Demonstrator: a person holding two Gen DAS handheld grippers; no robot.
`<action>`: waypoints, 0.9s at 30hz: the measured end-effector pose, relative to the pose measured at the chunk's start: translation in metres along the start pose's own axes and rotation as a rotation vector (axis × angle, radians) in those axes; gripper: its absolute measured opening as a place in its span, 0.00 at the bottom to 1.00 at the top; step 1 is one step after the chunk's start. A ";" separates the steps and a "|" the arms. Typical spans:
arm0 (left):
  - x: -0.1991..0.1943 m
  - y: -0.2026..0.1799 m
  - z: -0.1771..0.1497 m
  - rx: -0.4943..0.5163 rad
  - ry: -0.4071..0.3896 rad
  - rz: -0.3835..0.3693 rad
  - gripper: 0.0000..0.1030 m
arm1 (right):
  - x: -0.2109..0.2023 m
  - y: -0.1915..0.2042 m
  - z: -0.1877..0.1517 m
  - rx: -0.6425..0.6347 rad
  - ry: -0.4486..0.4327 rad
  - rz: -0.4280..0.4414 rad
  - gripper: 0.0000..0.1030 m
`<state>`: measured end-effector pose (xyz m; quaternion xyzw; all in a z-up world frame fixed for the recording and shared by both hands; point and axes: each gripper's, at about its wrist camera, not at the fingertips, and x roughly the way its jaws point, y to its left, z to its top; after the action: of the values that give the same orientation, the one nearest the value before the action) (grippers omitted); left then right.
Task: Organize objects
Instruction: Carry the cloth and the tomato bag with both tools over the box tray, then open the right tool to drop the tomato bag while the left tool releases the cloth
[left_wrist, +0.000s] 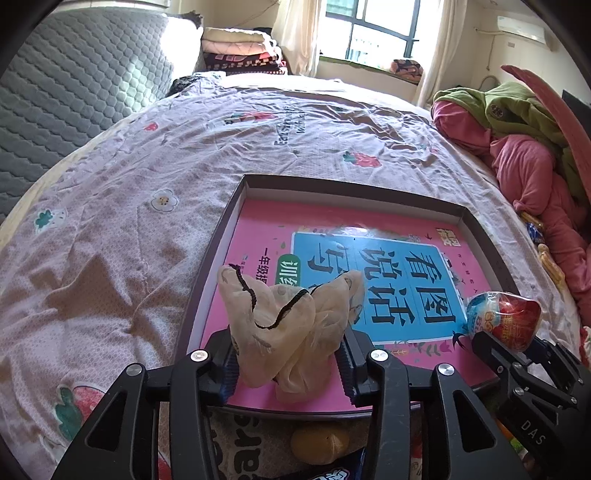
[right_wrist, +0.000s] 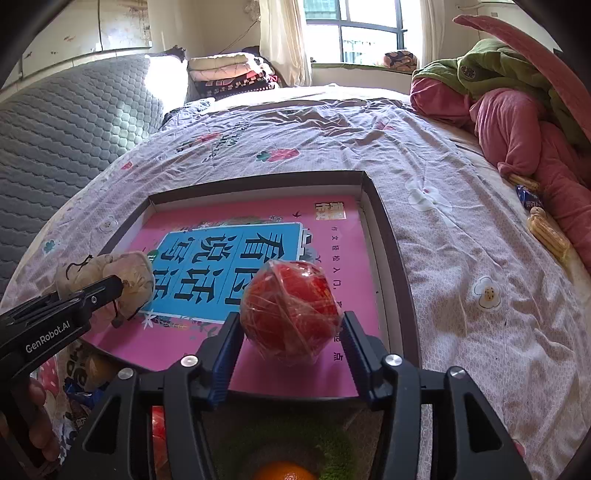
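Partly done, I reckon: cloth pouch (left_wrist: 288, 332) sits in the tray (left_wrist: 236, 195) on the pink book (left_wrist: 258, 229), btwn left tongs (left_wrist: 288, 363), which stand apart w/ pads not clearly pressing. Right tongs (right_wrist: 288, 352) spread round wrapped apple (right_wrist: 290, 310), resting on book. Left to sort: snacks (right_wrist: 546, 232) on bed (right_wrist: 461, 258) by clothes pile (right_wrist: 517, 122), bits near tray's front edge. Nothing blocks.

I'm looking at a bed (left_wrist: 147, 206) that fills most of both views, covered in a pale lilac sheet printed with flowers and strawberries. A shallow dark-rimmed box lid (left_wrist: 236, 199) lies flat on it at centre frame. Along the right edge a heap of pink and green clothing (right_wrist: 517, 122) sits on the sheet, with a few wrapped snacks (right_wrist: 546, 232) just beside it. Folded blankets (left_wrist: 240, 48) are stacked at the top centre.
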<state>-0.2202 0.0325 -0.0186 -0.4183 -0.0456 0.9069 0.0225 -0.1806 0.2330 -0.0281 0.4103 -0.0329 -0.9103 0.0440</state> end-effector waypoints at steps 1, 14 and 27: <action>-0.001 0.000 0.000 0.003 0.001 -0.003 0.46 | -0.001 0.000 0.000 0.000 -0.001 -0.001 0.55; -0.004 0.004 0.000 -0.006 0.014 -0.020 0.57 | -0.008 0.002 0.000 0.007 -0.018 -0.001 0.59; -0.032 0.004 0.007 -0.004 -0.085 -0.045 0.71 | -0.025 -0.002 0.001 0.014 -0.064 -0.015 0.64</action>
<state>-0.2045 0.0254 0.0095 -0.3781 -0.0577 0.9231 0.0402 -0.1655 0.2376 -0.0091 0.3816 -0.0376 -0.9230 0.0334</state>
